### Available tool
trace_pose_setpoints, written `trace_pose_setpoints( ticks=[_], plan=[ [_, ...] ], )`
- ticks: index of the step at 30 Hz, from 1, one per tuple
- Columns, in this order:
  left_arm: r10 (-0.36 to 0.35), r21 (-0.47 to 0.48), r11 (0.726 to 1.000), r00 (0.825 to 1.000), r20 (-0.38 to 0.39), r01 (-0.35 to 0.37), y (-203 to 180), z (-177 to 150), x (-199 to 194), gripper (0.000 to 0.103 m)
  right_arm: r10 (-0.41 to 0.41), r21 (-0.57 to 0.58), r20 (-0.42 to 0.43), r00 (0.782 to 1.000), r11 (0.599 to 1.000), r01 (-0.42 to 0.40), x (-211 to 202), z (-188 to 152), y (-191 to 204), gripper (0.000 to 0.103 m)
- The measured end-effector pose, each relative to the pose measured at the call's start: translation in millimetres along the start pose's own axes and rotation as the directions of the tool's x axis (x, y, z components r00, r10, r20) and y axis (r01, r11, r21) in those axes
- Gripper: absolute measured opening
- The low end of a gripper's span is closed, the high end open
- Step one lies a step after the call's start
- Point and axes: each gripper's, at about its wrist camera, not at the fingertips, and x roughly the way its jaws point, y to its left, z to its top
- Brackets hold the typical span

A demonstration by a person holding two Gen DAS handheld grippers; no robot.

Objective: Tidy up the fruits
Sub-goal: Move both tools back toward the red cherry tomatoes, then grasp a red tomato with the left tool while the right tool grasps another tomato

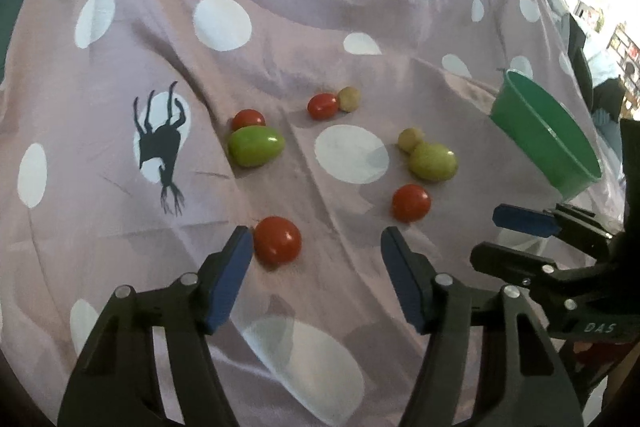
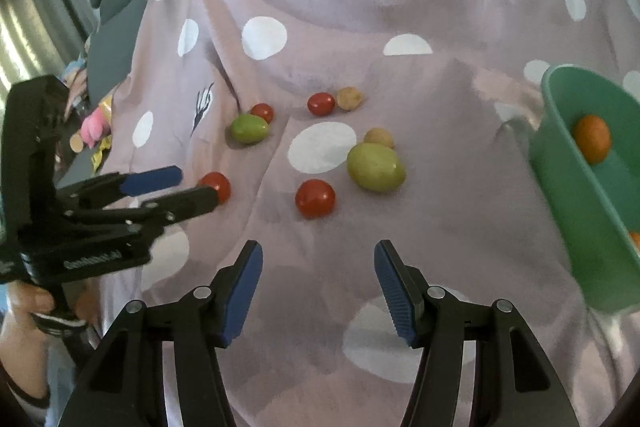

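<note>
Fruits lie scattered across the middle of the spotted purple cloth (image 1: 280, 7), and both grippers hang over its near edge. Left gripper (image 1: 316, 247), jaws spread, nothing pinched: a red tomato (image 1: 277, 241) sits right against the inner face of its left pad (image 1: 230, 279), the other pad well clear of it. From the right wrist view that same tomato (image 2: 216, 187) peeks out behind the left gripper's fingertips (image 2: 200, 197). Right gripper (image 2: 318, 259) is spread too, only bare cloth between its pads.

Beyond it, another red tomato (image 2: 315, 199) sits just beside a big yellow-green fruit (image 2: 376, 167), with a small tan fruit (image 2: 379, 137) touching that one on the far side. Further back, a small red tomato (image 2: 321, 103) touches a second tan fruit (image 2: 349, 98). Off to the left, a green fruit (image 2: 249, 128) presses against one more red tomato (image 2: 263, 113).

Over at the right edge of the cloth, the green bowl (image 2: 568, 187) stands tilted, with an orange fruit (image 2: 592, 139) resting inside against its wall. A second bit of orange shows at the bowl's rim; what it is I cannot tell. A black printed figure (image 1: 162, 143) marks the cloth on the left.
</note>
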Motion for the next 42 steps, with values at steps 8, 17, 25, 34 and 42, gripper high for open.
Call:
trace_pose_setpoints(
  ticks=[8, 17, 25, 34, 42],
  plan=[
    [0.048, 0.063, 0.997, 0.998, -0.040, -0.045, -3, 6, 24, 0.056, 0.031, 0.041, -0.036, 0.999, 0.999, -0.030, 21, 10, -5, 0.060],
    [0.115, 0.175, 0.980, 0.988, -0.108, -0.095, -8, 9, 36, 0.043, 0.007, -0.001, -0.070, 0.998, 1.000, -0.007, 39, 28, -1, 0.060],
    [0.031, 0.140, 0.990, 0.989, -0.142, -0.011, 5, 10, 39, 0.028, -0.027, -0.051, -0.118, 0.993, 0.998, 0.021, 58, 38, 8, 0.052],
    [-0.010, 0.049, 0.999, 0.994, -0.112, 0.016, 12, 3, 34, 0.028, -0.068, -0.136, -0.033, 0.997, 0.989, 0.063, 63, 34, 10, 0.032],
    [0.002, -0.025, 1.000, 0.997, -0.081, -0.004, 8, -1, 13, 0.028, -0.070, -0.109, -0.053, 0.996, 0.992, 0.064, 44, 23, 13, 0.032]
  ],
)
